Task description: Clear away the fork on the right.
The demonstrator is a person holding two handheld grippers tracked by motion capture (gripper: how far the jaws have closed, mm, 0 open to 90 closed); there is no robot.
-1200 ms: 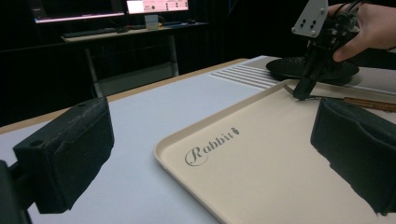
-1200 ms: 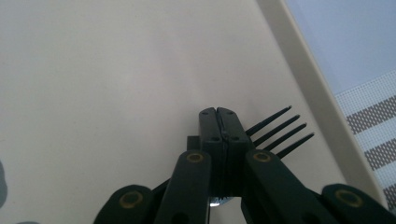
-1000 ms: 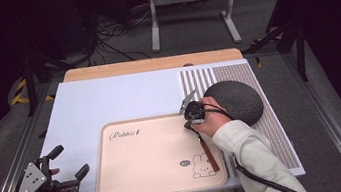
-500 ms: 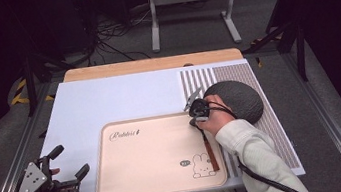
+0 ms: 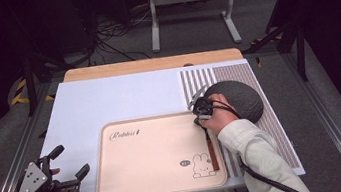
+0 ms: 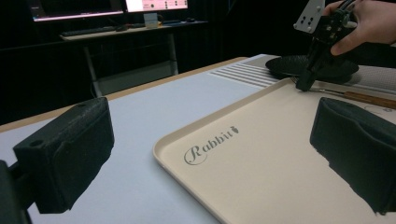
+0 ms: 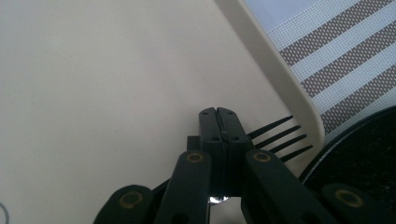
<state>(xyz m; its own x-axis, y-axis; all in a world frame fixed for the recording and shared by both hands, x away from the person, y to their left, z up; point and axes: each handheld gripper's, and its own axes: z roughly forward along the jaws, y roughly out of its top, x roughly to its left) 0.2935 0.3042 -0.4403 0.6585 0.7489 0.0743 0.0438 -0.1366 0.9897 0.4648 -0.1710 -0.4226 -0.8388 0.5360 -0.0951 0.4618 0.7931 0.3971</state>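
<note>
Our right gripper (image 5: 201, 111) has slid from the tray's rim inward, jaws pinched on the fork (image 5: 210, 147), now at the tray's (image 5: 120, 184) three o'clock side. We judge release comes next; left gripper (image 5: 69, 163) waits spread at eight o'clock

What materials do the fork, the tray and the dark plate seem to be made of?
Fork: the handle looks like reddish-brown wood; the tines look dark, probably metal, though they are in shadow.
Tray: smooth matte beige, likely plastic, with a moulded rounded rim and printed lettering.
Plate: dark grey with a rough, speckled surface, perhaps stoneware; this is not certain.
</note>
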